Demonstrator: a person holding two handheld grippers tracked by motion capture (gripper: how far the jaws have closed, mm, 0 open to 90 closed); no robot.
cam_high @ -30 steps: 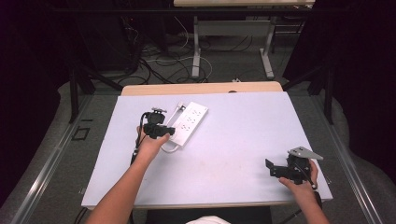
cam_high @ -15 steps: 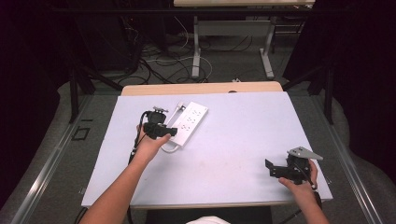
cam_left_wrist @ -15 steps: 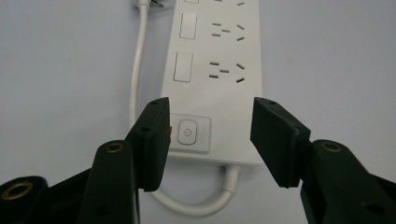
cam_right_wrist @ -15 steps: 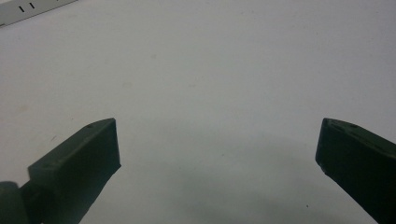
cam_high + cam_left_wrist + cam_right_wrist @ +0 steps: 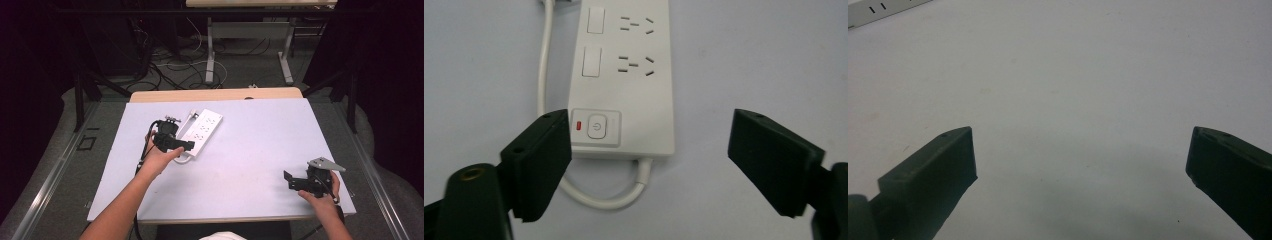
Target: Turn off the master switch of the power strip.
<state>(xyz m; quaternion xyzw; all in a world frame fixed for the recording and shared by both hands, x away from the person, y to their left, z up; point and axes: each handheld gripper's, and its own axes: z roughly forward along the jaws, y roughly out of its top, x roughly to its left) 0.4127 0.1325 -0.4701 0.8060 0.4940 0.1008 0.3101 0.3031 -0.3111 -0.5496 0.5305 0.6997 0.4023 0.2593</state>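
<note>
the left claw (image 5: 651, 150) hovers over the switch end of the white power strip (image 5: 626, 80), and its jaws have just been opening; they now stand wide with nothing gripped, one pad just beside the strip's corner next to the power button (image 5: 595, 127), the other well off to the far side over bare table (image 5: 754, 55). the spread looks wide enough to take the strip across its width, or to let the claw lift away without snagging. just below the claw's mouth the strip's white cord (image 5: 624, 197) leaves the end face and loops back up along the strip's long side, so the near approach is crowded by that loop while the side under the free pad lies open. in the high view the left claw (image 5: 179, 145) sits at the strip's near end (image 5: 202, 131), with the strip running diagonally away toward the table's far edge (image 5: 215, 95) and open surface all round. the right claw (image 5: 290, 181) is well apart, held near the table's near right corner, its jaws wide and empty in the right gripper view (image 5: 1080, 165), the strip's tip (image 5: 878, 10) far ahead of it.
</note>
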